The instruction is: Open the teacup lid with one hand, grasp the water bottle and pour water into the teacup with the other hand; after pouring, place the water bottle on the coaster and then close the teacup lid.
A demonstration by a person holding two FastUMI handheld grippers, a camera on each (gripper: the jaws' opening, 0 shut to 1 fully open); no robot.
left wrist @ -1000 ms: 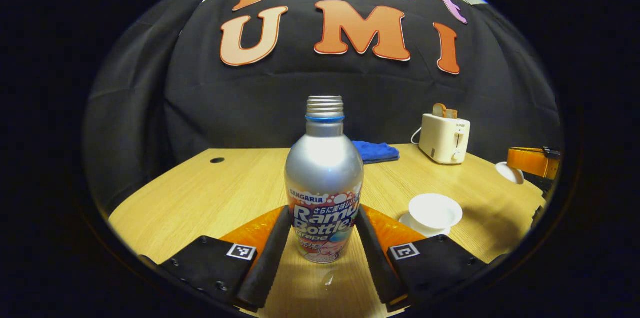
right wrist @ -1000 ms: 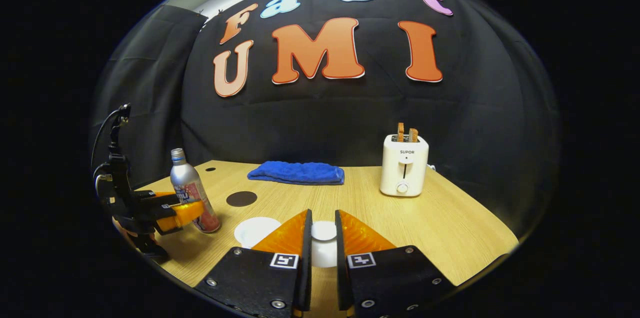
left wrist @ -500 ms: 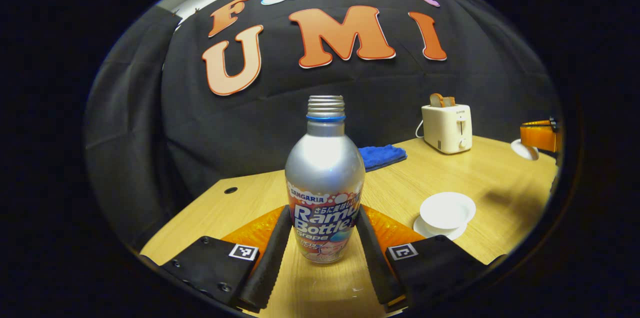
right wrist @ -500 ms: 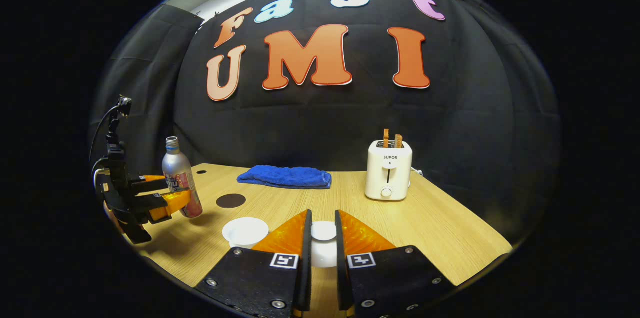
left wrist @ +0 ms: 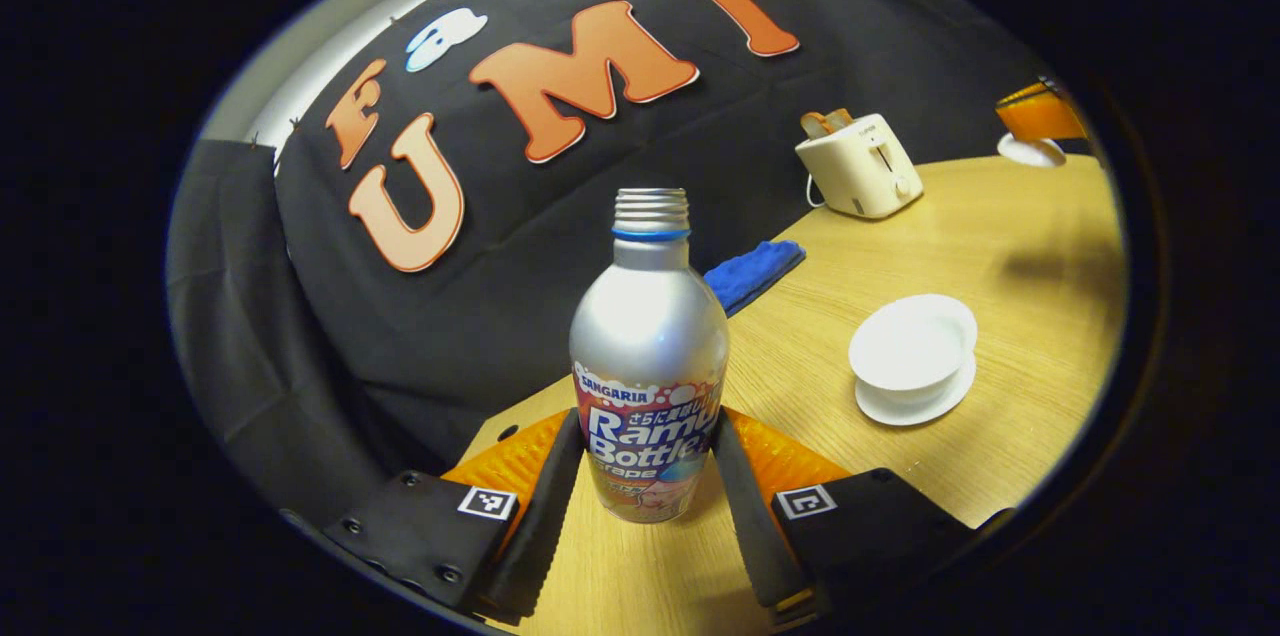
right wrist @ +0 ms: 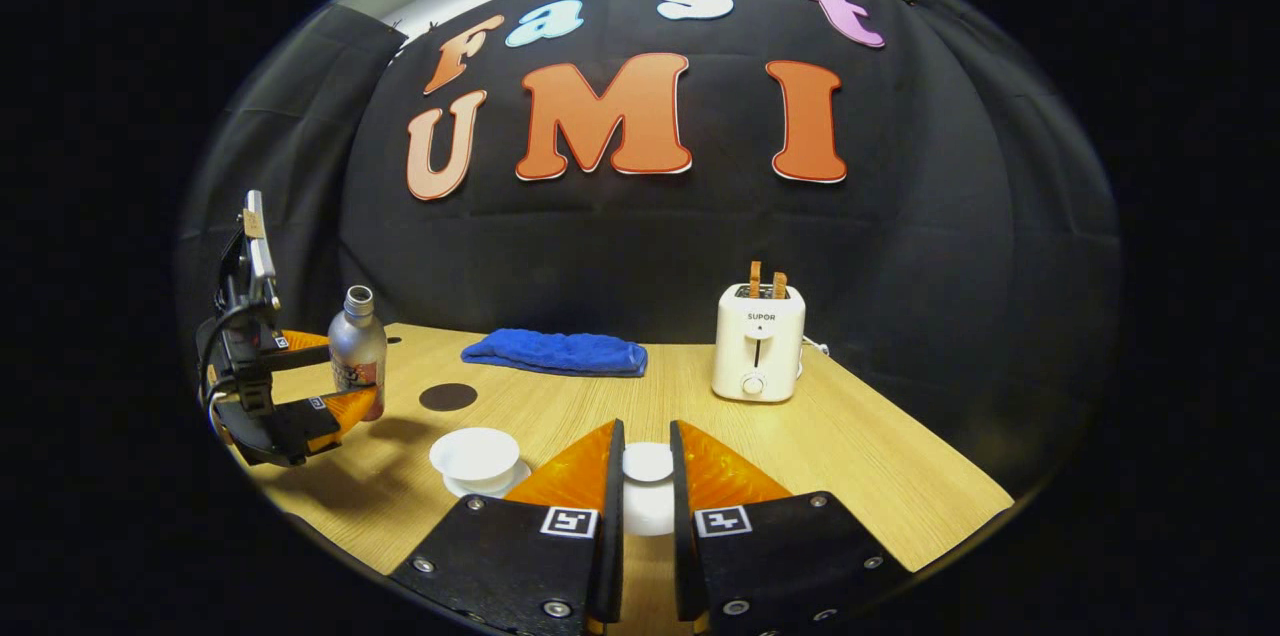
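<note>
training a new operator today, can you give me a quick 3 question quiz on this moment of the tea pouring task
1. True or false: the teacup has its lid on.
2. What does the left tool hold? A) blue cloth B) water bottle C) toaster
3. Fill in: the dark round coaster lies on the table between the teacup and the ____ cloth.

Key:
1. False. The cup is open on its saucer; the right tool holds the lid.
2. B, the water bottle, lifted off the table.
3. Blue; the blue cloth lies near the wall.
</note>
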